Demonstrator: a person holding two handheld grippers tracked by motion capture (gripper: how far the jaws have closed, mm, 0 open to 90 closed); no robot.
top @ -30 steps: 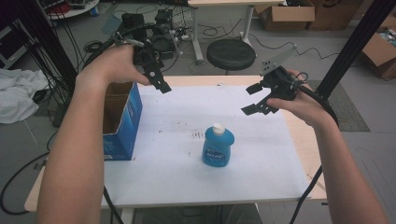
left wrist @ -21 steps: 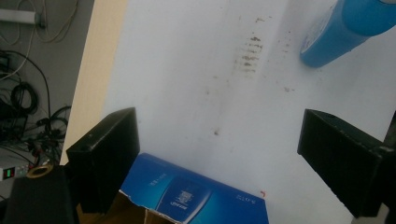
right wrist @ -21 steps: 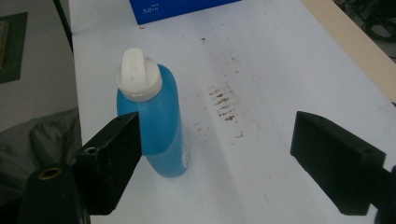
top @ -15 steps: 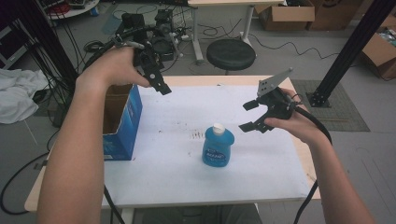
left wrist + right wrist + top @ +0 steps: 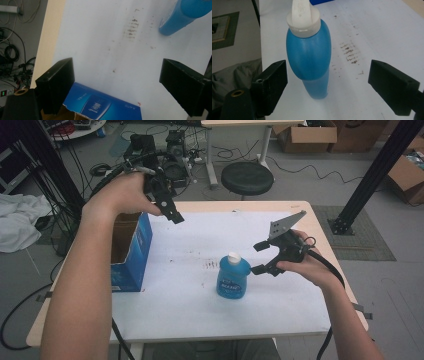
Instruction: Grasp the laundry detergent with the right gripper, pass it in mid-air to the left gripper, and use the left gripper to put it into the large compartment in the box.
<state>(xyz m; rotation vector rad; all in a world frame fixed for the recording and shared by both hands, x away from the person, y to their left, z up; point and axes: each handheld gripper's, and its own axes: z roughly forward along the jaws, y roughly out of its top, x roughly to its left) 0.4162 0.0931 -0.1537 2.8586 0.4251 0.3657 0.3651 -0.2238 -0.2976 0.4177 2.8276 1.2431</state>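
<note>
A blue bottle [image 5: 233,279] with a white cap stands upright on the white-covered table [image 5: 200,235], right of centre. My right gripper [image 5: 257,257] is open just to the right of the bottle, at the height of its shoulder. In the right gripper view the bottle [image 5: 310,57] stands between the jaws, nearer the left one, and is not touched by either; the right gripper [image 5: 330,72] is wide open. My left gripper [image 5: 175,215] hangs open and empty above the far corner of an open blue carton [image 5: 129,255]. In the left gripper view the left gripper [image 5: 117,72] looks down on the carton's edge [image 5: 105,107] and the bottle's base [image 5: 182,17].
Dark smudges [image 5: 210,265] mark the white sheet beside the bottle. The carton stands at the table's left edge. A black stool [image 5: 247,177] and cables lie beyond the far edge, with a black slanted post [image 5: 372,175] at the right.
My right gripper has moved down and left, closing in on the bottle from the right. The left gripper has stayed above the carton.
</note>
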